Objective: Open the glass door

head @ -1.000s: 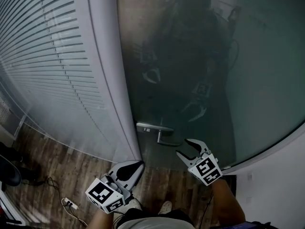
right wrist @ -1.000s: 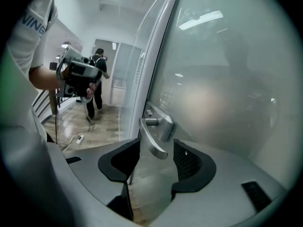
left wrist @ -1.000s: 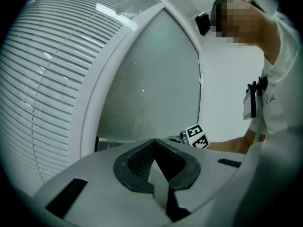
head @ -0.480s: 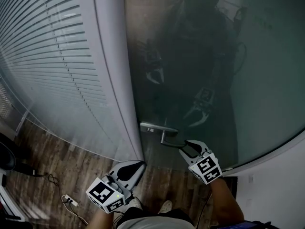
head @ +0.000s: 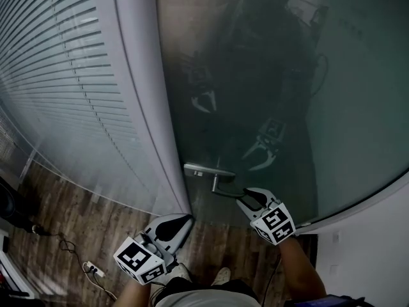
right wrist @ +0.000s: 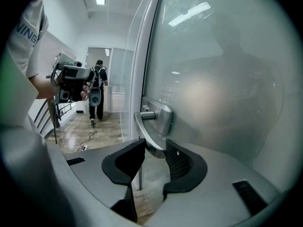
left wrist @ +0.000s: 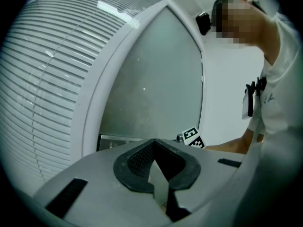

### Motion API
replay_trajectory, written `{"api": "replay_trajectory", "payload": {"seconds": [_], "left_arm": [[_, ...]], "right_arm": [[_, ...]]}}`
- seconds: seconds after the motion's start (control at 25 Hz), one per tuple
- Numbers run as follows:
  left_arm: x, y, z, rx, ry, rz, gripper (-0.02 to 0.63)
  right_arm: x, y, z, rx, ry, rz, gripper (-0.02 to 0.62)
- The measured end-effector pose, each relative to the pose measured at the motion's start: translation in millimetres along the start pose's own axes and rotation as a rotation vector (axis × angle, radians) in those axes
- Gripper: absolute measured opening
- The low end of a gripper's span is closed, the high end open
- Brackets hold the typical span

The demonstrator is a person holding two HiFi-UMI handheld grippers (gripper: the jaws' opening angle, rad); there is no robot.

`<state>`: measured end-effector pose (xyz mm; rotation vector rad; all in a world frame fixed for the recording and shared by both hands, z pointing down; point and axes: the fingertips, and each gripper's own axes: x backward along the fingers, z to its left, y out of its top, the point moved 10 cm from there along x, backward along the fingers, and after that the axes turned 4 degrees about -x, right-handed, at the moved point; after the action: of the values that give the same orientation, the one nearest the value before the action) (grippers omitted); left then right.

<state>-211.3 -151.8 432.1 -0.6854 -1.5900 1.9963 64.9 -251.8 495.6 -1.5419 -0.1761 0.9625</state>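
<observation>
Right gripper (head: pixel 246 194) with jaws just closing onto the lever of the door handle (right wrist: pixel 147 136), glass door (head: pixel 268 75) shut in its frame beside the blinds (head: pixel 64 75), left gripper (head: pixel 181 222) closed and empty.

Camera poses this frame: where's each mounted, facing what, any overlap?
Head view: on the person's head, steeply down at the glass door and door handle; right forearm, left claw, right claw show.
Left gripper view: on the left claw, along its closed jaws toward door frame and blinds; torso, right forearm show.
Right gripper view: on the right claw, at the door handle, gripped by jaws that have just been closing; sleeve shows.
Shared: head and right gripper views both show the door handle.
</observation>
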Motion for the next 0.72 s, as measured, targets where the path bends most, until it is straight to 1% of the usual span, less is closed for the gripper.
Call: {"api": "replay_trajectory", "payload": {"seconds": [0.24, 0.36, 0.72], "left_arm": [[1, -4, 0, 0.002, 0.004, 0.005, -0.002], [3, -7, -1, 0.006, 0.011, 0.007, -0.002], [4, -11, -8, 0.006, 0.014, 0.008, -0.002]], "right_arm": [[-8, -12, -1, -0.058, 0.018, -0.016, 0.138], [-12, -20, 1, -0.085, 0.013, -0.027, 0.14], [-15, -22, 0, -0.1, -0.018, -0.057, 0.141]]}}
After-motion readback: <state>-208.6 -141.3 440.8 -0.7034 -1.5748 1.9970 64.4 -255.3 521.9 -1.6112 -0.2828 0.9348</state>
